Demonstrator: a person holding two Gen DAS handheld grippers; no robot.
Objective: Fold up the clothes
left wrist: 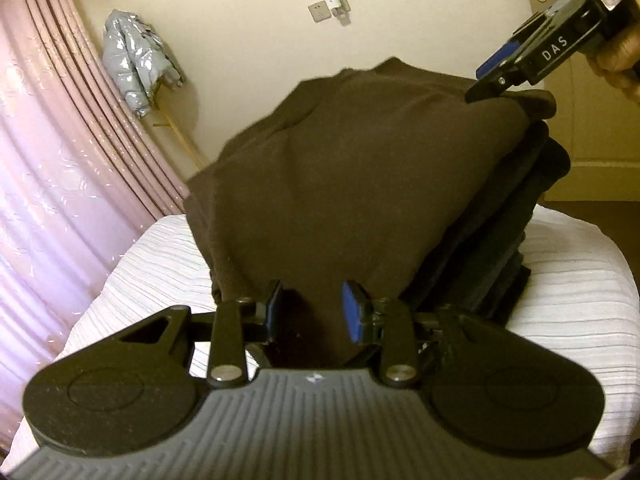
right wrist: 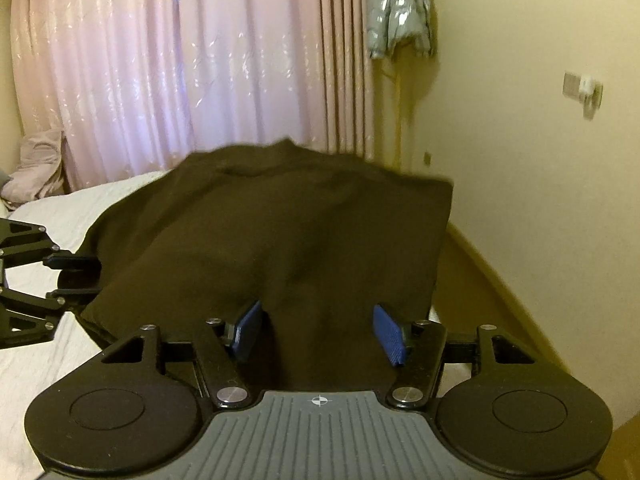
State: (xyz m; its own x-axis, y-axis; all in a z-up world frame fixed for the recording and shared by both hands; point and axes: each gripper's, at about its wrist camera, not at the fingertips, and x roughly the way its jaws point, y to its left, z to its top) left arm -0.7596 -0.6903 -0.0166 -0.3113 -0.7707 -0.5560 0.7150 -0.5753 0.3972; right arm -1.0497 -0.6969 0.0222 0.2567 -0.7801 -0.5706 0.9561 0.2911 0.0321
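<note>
A dark brown garment point(left wrist: 360, 168) lies bunched on top of a stack of dark folded clothes point(left wrist: 500, 248) on the white striped bed point(left wrist: 568, 280). My left gripper point(left wrist: 314, 304) is at its near edge, with its jaws narrowly apart and a fold of the brown cloth between the pads. From the right wrist view the left gripper point(right wrist: 86, 276) meets the brown garment point(right wrist: 280, 220) at its left edge. My right gripper point(left wrist: 480, 80) stands open at the far right corner, with one fingertip resting on the cloth and its blue pad bare. Brown cloth spreads under the right gripper point(right wrist: 318, 320).
Pink curtains point(right wrist: 180, 60) hang behind the bed. A silver puffer jacket point(left wrist: 136, 64) hangs on a rack by the cream wall, near the wall sockets point(left wrist: 328, 8). A pink bundle point(right wrist: 36, 168) lies at the bed's far end. The floor point(right wrist: 500, 280) runs along the bed's right edge.
</note>
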